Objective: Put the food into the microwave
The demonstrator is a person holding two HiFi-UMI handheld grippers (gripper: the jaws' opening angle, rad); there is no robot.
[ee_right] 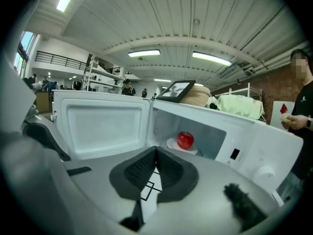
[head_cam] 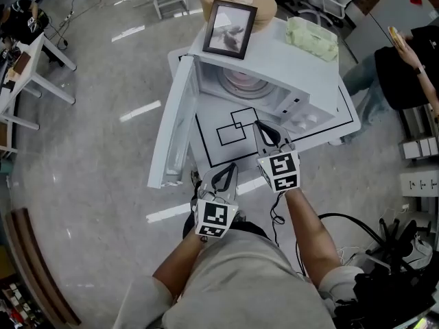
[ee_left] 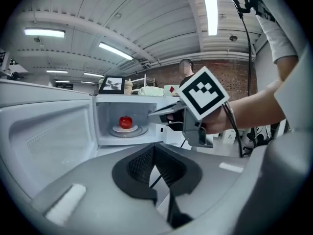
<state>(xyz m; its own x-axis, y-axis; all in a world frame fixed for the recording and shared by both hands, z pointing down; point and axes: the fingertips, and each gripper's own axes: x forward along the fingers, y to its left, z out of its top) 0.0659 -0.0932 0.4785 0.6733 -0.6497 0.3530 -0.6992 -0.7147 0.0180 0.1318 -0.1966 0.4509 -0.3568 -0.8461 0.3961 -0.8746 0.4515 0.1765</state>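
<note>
A white microwave (head_cam: 274,67) stands on a white table with its door (head_cam: 175,125) swung wide open to the left. Inside it a red apple (ee_left: 125,122) sits on a white plate (ee_left: 124,129); the right gripper view also shows the apple (ee_right: 185,140) on the plate (ee_right: 178,147). My right gripper (head_cam: 264,130) is in front of the open cavity, jaws shut and empty. My left gripper (head_cam: 226,173) is lower and nearer to me, beside the door's free edge, also shut with nothing in it. Both pairs of pads meet at their tips.
On top of the microwave are a framed picture (head_cam: 230,27), a tan round basket (head_cam: 240,2) and a pale green bundle (head_cam: 312,38). Black square outlines (head_cam: 236,125) mark the table. A person (head_cam: 405,67) stands at the right; cables (head_cam: 370,232) lie on the floor.
</note>
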